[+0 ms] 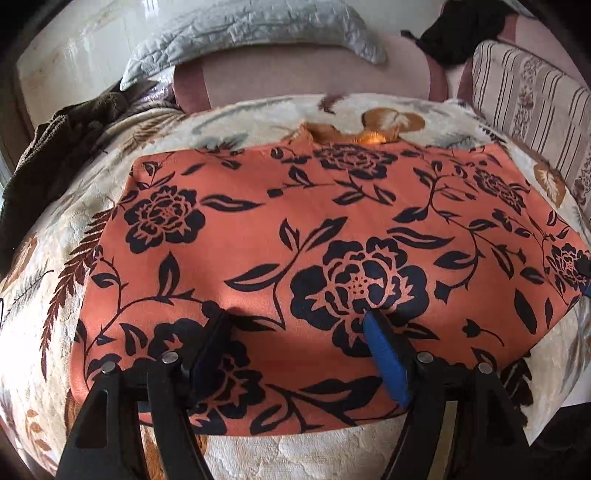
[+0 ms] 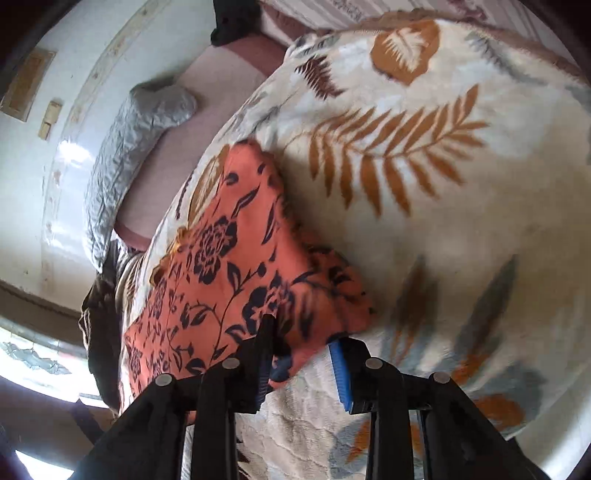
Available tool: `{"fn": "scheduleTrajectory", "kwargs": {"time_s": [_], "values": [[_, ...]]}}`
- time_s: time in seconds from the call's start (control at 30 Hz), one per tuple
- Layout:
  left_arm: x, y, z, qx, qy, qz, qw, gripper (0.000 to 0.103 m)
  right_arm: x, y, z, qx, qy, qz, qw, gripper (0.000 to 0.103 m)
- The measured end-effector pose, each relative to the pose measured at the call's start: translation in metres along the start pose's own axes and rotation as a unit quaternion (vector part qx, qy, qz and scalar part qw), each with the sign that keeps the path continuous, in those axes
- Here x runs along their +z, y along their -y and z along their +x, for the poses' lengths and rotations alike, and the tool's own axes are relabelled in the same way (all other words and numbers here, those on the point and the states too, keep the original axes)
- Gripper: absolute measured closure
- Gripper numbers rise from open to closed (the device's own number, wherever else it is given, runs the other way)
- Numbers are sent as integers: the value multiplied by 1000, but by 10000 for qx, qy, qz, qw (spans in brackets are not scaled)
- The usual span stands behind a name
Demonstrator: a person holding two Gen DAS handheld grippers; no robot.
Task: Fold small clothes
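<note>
An orange garment [image 1: 295, 221] with a dark flower print lies spread flat on a cream leaf-patterned blanket [image 1: 314, 454]. My left gripper [image 1: 295, 322] hovers over the garment's near edge, jaws wide apart, with nothing pinched between them. In the right wrist view the same garment [image 2: 221, 266] runs off to the left. Its near corner is bunched up between the fingers of my right gripper [image 2: 301, 338]. The jaws stand narrow, but a gap with bare blanket [image 2: 461, 221] shows between the pads. The right gripper's tip [image 1: 585, 275] peeks in at the garment's right edge in the left wrist view.
A grey quilted pillow [image 1: 258, 26] and a black cloth [image 1: 465, 26] lie at the back. A striped cushion [image 1: 528, 96] stands at the right, and a dark brown cloth [image 1: 55, 147] is heaped at the left. A glossy white wall [image 2: 66, 184] borders the bed.
</note>
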State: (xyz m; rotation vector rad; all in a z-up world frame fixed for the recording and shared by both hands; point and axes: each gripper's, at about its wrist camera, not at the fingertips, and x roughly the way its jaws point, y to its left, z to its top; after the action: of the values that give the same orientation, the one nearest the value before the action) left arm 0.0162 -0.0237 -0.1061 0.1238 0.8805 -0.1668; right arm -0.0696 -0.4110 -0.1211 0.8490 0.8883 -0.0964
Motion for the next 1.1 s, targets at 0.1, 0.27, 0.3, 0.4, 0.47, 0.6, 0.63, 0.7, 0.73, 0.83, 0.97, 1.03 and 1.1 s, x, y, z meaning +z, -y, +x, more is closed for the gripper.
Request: {"fn": "scheduleTrajectory", "kwargs": {"time_s": [0.1, 0.27, 0.3, 0.4, 0.47, 0.6, 0.63, 0.7, 0.73, 0.83, 0.97, 1.03, 1.1], "values": [[0, -2, -1, -45, 5, -64, 10000, 25, 25, -2, -15, -43, 62, -308, 9995, 69], [-1, -3, -3, -115, 49, -57, 9999, 24, 95, -39, 27, 259, -325, -964, 9945, 69], [-2, -3, -4, -129, 50, -65, 9999, 24, 108, -45, 42, 296, -477, -947, 9939, 69], [0, -4, -1, -131, 62, -47, 9999, 23, 134, -60, 89, 271, -1049, -1029, 9888, 35], [1, -3, 0, -131, 60, -56, 9999, 23, 140, -71, 113, 39, -1204, -1087, 9868, 35], [3, -6, 1, -189, 17, -94, 9998, 23, 139, -100, 137, -271, -1454, -1683, 9746, 87], [3, -6, 1, -209, 5, -113, 9997, 23, 136, -109, 130, -352, -1230, -1901, 9734, 88], [4, -7, 1, -238, -9, -137, 9996, 23, 133, -112, 127, -611, -983, -2069, 9715, 88], [4, -7, 1, -240, -8, -131, 9996, 23, 130, -105, 138, -948, -1127, -2054, 9675, 82], [4, -7, 1, -251, -8, -132, 9996, 23, 135, -94, 132, -811, -982, -1591, 9790, 63], [4, -11, 0, -356, -51, -229, 9991, 23, 128, -106, 76, -1094, -17, -1669, 9799, 33], [5, -13, -1, -393, -72, -274, 9988, 23, 113, -115, 46, -946, 189, -1807, 9788, 33], [4, -14, -2, -420, -83, -302, 9986, 23, 87, -121, 22, -502, 135, -1891, 9806, 31]]}}
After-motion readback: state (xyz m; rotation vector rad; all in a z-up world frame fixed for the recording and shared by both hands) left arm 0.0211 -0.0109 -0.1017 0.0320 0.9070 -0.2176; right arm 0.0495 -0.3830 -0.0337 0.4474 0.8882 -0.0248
